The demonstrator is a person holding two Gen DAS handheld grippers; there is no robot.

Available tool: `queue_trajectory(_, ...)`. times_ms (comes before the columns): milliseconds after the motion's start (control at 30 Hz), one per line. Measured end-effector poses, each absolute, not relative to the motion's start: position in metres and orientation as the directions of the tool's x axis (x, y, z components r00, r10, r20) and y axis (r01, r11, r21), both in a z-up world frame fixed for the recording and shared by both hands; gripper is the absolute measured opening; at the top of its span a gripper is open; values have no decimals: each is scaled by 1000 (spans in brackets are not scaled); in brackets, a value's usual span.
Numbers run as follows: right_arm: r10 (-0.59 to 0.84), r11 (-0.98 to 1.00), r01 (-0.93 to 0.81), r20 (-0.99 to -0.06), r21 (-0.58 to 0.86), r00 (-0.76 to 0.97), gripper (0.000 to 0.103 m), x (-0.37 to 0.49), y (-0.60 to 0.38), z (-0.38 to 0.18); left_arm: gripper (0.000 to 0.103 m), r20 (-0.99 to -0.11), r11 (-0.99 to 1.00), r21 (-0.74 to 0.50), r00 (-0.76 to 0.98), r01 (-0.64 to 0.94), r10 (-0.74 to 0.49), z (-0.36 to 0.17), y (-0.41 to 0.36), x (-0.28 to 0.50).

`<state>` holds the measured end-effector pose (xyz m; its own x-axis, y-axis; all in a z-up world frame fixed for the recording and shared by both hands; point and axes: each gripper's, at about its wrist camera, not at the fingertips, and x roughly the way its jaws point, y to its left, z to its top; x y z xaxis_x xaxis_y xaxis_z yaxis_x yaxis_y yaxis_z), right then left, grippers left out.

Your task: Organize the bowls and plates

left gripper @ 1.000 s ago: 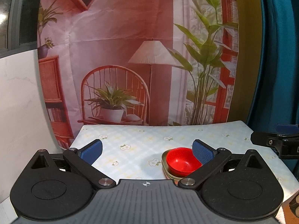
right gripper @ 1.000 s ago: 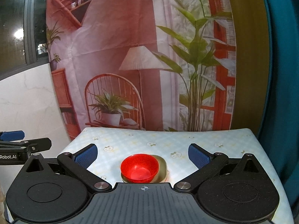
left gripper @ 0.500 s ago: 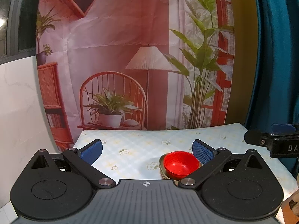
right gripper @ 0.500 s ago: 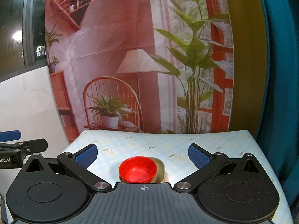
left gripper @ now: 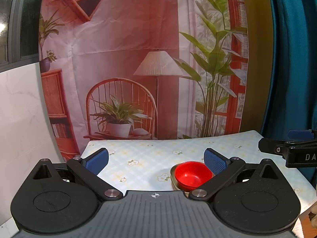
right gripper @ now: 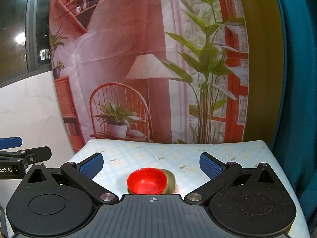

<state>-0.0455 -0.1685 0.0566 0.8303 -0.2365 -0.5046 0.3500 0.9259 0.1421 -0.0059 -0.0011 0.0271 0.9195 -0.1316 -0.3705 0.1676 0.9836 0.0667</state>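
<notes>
A stack of red bowls (left gripper: 193, 175) sits on an olive plate (left gripper: 172, 175) on the flowered tablecloth (left gripper: 150, 158). In the right wrist view the red bowls (right gripper: 147, 180) and the plate (right gripper: 170, 180) lie just ahead, between the fingers. My left gripper (left gripper: 155, 159) is open and empty, held back above the near table edge, with the bowls by its right finger. My right gripper (right gripper: 151, 163) is open and empty, also held back from the bowls. Each gripper shows at the edge of the other's view.
A printed backdrop (left gripper: 138, 59) hangs behind the table. A teal curtain (left gripper: 293, 59) hangs at the right, a white marble wall (left gripper: 19, 109) at the left. The table's right edge (right gripper: 277, 158) lies near the curtain.
Both grippers have drawn back and tilted up a little, so the bowls sit lower and smaller in both views. Both stay open.
</notes>
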Motion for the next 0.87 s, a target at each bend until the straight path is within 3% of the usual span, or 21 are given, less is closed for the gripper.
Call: queue_trajectory(867,-223,927,344,-520,148,825,103,-43,-166,52,103,-375,982,67,916,177,-140,25,3,-6)
